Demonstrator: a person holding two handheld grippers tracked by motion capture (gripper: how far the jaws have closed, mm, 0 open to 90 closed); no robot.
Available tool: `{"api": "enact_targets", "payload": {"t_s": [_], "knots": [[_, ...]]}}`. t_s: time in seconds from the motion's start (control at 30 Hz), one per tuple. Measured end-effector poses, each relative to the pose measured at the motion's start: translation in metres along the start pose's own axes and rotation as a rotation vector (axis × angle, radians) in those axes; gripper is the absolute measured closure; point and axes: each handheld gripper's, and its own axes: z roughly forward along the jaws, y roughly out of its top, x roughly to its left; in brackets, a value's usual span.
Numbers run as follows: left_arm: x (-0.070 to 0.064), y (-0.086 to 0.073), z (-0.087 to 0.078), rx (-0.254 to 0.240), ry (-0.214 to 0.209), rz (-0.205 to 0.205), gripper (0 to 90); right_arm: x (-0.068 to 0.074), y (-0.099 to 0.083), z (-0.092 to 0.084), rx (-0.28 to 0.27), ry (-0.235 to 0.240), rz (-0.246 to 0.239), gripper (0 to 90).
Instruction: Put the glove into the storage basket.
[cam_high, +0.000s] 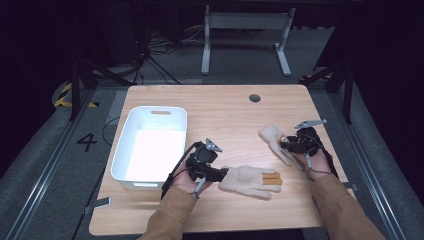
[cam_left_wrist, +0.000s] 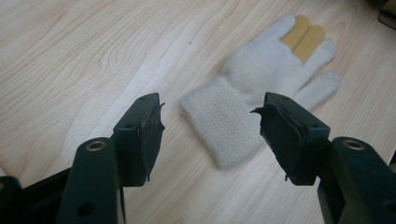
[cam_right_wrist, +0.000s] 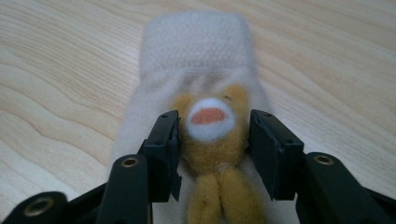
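A cream knit glove (cam_high: 247, 181) with two tan fingers lies flat near the table's front edge. My left gripper (cam_high: 222, 172) sits at its cuff. In the left gripper view the glove (cam_left_wrist: 261, 74) lies ahead, and that gripper (cam_left_wrist: 212, 116) is open, its jaws standing either side of the cuff without touching it. A second cream glove (cam_high: 271, 136) lies at the right, under my right gripper (cam_high: 285, 145). In the right gripper view this glove (cam_right_wrist: 196, 42) bears a tan plush animal face (cam_right_wrist: 212, 135), and the right gripper (cam_right_wrist: 214, 126) is shut on that plush, pads against both sides.
A white plastic bin (cam_high: 150, 111) stands at the table's left, close to my left hand. The wooden table (cam_high: 225, 110) has a round cable hole (cam_high: 255, 98) near its far edge. Beyond it, a grey table frame (cam_high: 245, 20) stands on the dark floor.
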Motion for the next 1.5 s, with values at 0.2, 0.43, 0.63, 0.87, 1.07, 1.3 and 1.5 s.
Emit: {"api": "enact_targets", "payload": {"t_s": [0.2,0.43,0.63,0.87,1.07,1.3,1.5], "knots": [[-0.001,0.000,0.002,0.007,0.005,-0.001,39.5,0.005,0.000,0.004,0.018,-0.020,-0.027,57.5],[-0.001,0.000,0.003,0.015,0.006,-0.003,39.5,0.008,0.001,0.002,0.032,-0.036,-0.049,63.7],[0.000,0.000,0.002,0.012,0.004,-0.007,39.4,0.009,0.003,-0.002,0.027,-0.041,-0.058,65.8],[0.001,0.001,0.001,0.002,-0.009,-0.010,39.3,0.006,0.008,-0.019,-0.018,-0.034,-0.053,66.1],[0.001,0.003,0.001,-0.004,-0.011,-0.006,39.3,0.004,0.011,-0.034,-0.048,-0.025,-0.054,66.1],[0.000,0.007,0.005,-0.002,-0.033,-0.001,39.3,0.009,0.015,-0.056,-0.104,0.008,-0.089,66.3],[-0.002,0.012,0.007,-0.005,-0.046,0.010,39.3,0.016,0.016,-0.069,-0.111,0.034,-0.118,66.8]]}}
